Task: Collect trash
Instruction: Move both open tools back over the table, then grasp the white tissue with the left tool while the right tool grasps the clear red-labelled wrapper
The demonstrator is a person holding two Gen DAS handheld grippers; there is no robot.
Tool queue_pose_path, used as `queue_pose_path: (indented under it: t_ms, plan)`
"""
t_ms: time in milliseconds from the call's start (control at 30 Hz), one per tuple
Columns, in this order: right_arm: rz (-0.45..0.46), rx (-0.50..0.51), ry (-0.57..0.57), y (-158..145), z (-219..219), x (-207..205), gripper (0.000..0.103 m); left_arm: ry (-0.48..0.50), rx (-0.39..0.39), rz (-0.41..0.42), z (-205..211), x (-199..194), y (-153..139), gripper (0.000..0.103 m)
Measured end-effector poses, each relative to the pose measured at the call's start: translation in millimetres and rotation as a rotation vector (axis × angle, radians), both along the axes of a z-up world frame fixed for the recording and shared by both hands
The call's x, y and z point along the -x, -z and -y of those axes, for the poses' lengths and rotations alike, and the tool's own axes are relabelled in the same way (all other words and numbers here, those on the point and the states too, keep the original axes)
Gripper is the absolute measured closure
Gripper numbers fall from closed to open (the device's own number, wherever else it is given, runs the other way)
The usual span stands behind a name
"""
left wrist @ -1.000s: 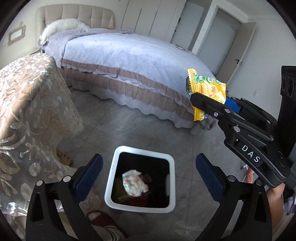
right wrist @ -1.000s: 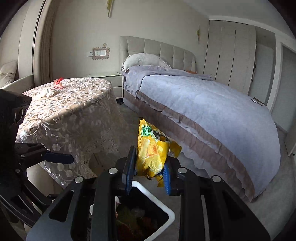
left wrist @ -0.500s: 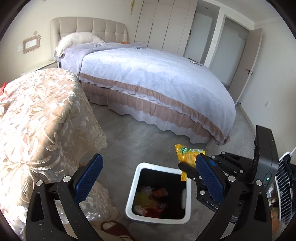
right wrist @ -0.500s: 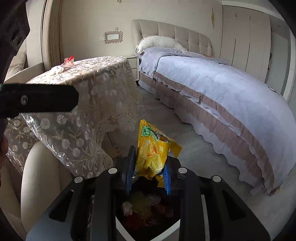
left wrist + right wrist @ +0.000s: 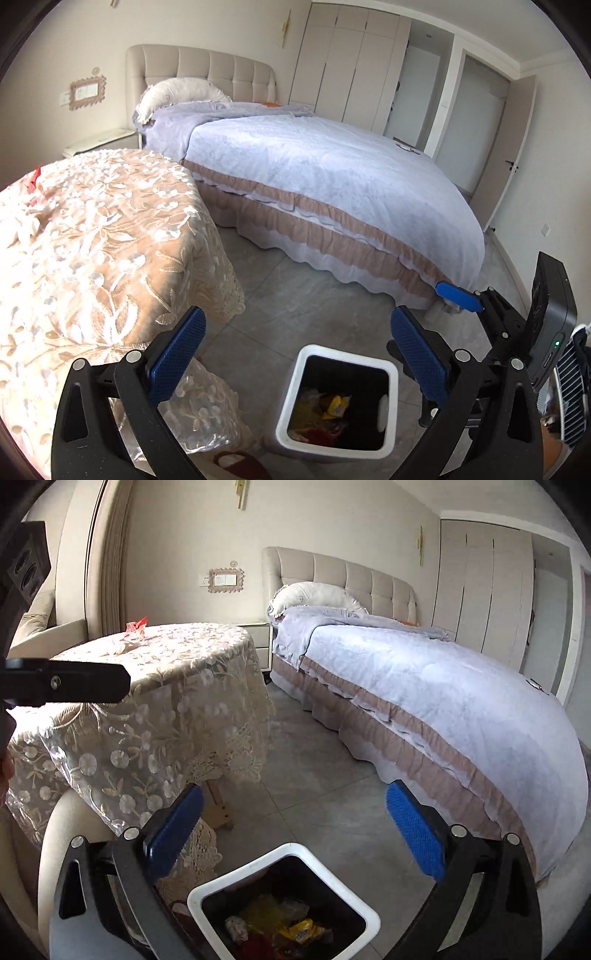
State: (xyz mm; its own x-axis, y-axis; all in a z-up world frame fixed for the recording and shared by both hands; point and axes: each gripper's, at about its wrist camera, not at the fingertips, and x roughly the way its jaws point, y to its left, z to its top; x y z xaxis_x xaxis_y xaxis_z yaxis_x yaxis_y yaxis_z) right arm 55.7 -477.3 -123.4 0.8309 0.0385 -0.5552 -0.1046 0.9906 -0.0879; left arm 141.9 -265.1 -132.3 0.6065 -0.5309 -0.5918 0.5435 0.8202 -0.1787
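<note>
Bare floor (image 5: 325, 775) between bed (image 5: 461, 686) and table (image 5: 166, 672), both tools (image 5: 295, 354) (image 5: 295, 823) released, right opening above bin (image 5: 284, 853)

Bedroom interior: daylit, pale walls, grey tiled floor.

A large bed with a beige tufted headboard (image 5: 199, 70) carries a lavender quilted bedspread (image 5: 332, 173) edged with tan ruffles, and a white frilled pillow (image 5: 181, 94) lies at its head. Beside it stands a round table under a beige floral lace tablecloth (image 5: 92, 240). Tall beige wardrobe doors (image 5: 347, 62) line the far wall, next to an open beige door (image 5: 509, 147). A white bedside cabinet (image 5: 258, 638) sits between bed and table. A framed wall switch plate (image 5: 225, 579) is mounted above it.
</note>
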Motion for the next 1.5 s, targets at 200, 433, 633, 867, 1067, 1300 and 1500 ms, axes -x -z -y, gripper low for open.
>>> queue_pose_path:
  t_ms: [200,433,633,867,1067,1300,1500]
  plan:
    - [0.083,0.026,-0.077,-34.1,-22.4,-15.6,0.004,-0.060,0.024,0.034,-29.7,-7.0,-15.9,0.005]
    - [0.192,0.054,-0.185,-68.2,-68.1,-37.8,0.004,-0.163,0.027,0.086,-75.2,-15.7,-38.3,0.005]
    - [0.234,0.056,-0.274,-86.1,-107.9,-62.8,0.004,-0.261,0.020,0.115,-120.1,-31.3,-52.6,0.005]
    - [0.267,0.049,-0.353,-102.9,-148.0,-99.0,0.004,-0.423,-0.030,0.135,-181.1,-67.3,-66.9,0.005]
    - [0.286,0.043,-0.431,-115.0,-187.0,-138.5,0.004,-0.512,-0.085,0.101,-222.0,-105.8,-59.3,0.005]
    - [0.261,0.048,-0.489,-113.1,-223.8,-188.4,0.004,-0.513,-0.129,0.000,-236.1,-160.8,-33.0,0.005]
    - [0.230,0.043,-0.517,-105.3,-236.5,-219.7,0.004,-0.499,-0.209,-0.095,-237.1,-214.6,-8.4,0.005]
